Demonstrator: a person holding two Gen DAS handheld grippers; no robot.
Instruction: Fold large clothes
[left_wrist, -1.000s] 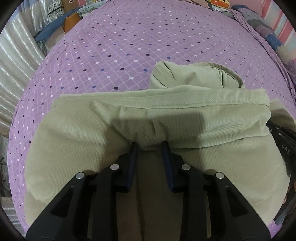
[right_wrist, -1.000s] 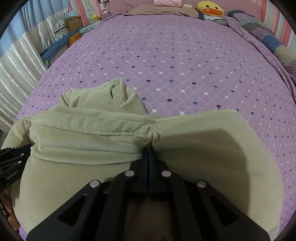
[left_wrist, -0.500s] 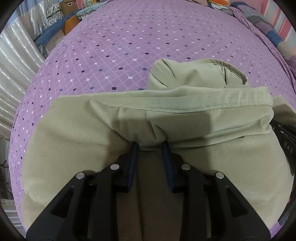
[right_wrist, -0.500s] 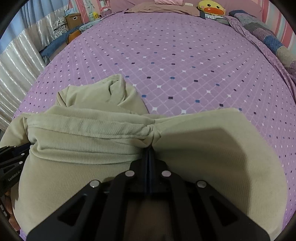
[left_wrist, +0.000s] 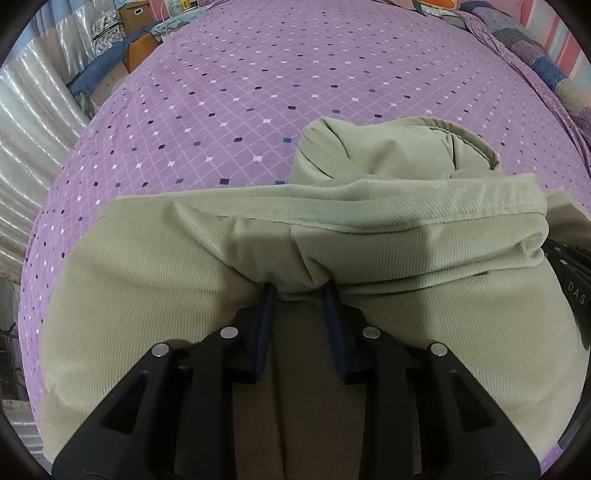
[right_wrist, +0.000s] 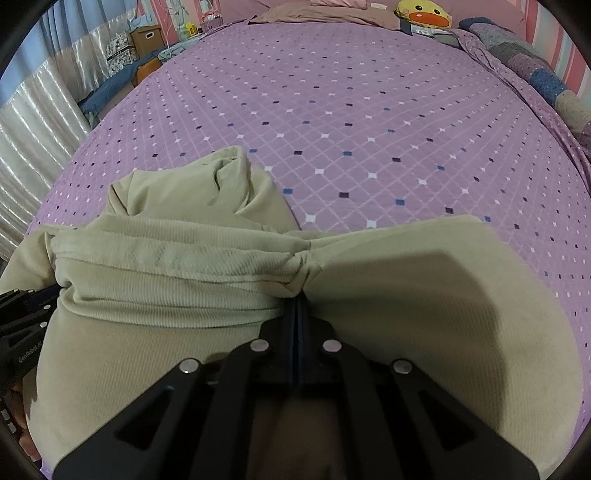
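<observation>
A pale green ribbed garment (left_wrist: 155, 273) lies on the purple patterned bed; its ribbed hem band (left_wrist: 369, 210) is folded across the top and a hood-like bulge (left_wrist: 388, 147) sticks out beyond it. My left gripper (left_wrist: 300, 291) is shut on a thick bunch of the garment's fabric, fingers still apart around it. My right gripper (right_wrist: 300, 301) is shut tight on the garment (right_wrist: 424, 295) at the hem band. Each gripper shows at the edge of the other's view: the right (left_wrist: 570, 291), the left (right_wrist: 22, 317).
The purple bed sheet (right_wrist: 351, 110) stretches far ahead. A yellow duck plush (right_wrist: 423, 14) and pillows lie at the headboard. A patchwork quilt (right_wrist: 546, 77) runs along the right side. Boxes (right_wrist: 146, 35) and curtains stand beyond the left edge.
Both grippers have moved the held garment slightly forward over the bed; the hood bulge and hem sit a little further up. Both grips are unchanged.
</observation>
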